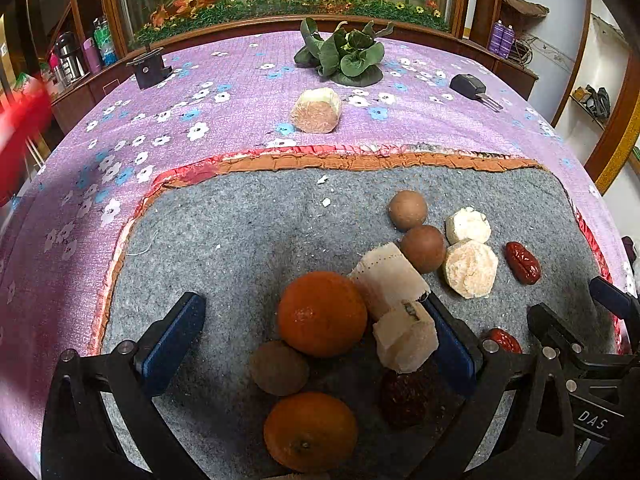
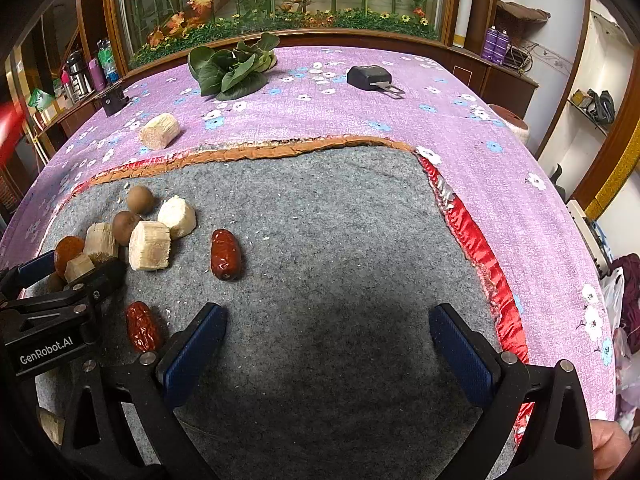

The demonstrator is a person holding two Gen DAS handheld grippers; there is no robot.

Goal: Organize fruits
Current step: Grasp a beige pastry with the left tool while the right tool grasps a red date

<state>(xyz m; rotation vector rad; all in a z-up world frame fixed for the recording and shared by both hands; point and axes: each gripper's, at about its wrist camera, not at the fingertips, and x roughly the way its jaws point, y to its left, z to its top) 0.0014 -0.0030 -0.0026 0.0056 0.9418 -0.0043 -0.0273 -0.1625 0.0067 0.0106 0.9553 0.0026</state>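
Note:
My left gripper (image 1: 314,316) is open over a heap of fruit on the grey felt mat (image 1: 240,240). Between its fingers lie an orange (image 1: 322,314), a second orange (image 1: 310,432), a brown round fruit (image 1: 278,368), a dark red date (image 1: 404,398) and pale sugarcane pieces (image 1: 404,336). Two more brown round fruits (image 1: 408,210) and a red date (image 1: 522,262) lie beyond. My right gripper (image 2: 326,334) is open and empty over bare mat (image 2: 340,240). Two red dates (image 2: 225,254) and sugarcane pieces (image 2: 149,246) lie to its left.
One sugarcane piece (image 1: 316,111) lies alone on the purple flowered cloth (image 1: 160,120) beyond the mat. Leafy greens (image 1: 346,54), a black buckle (image 1: 472,88) and a black block (image 1: 148,68) lie farther back. A wooden cabinet with artificial plants stands behind.

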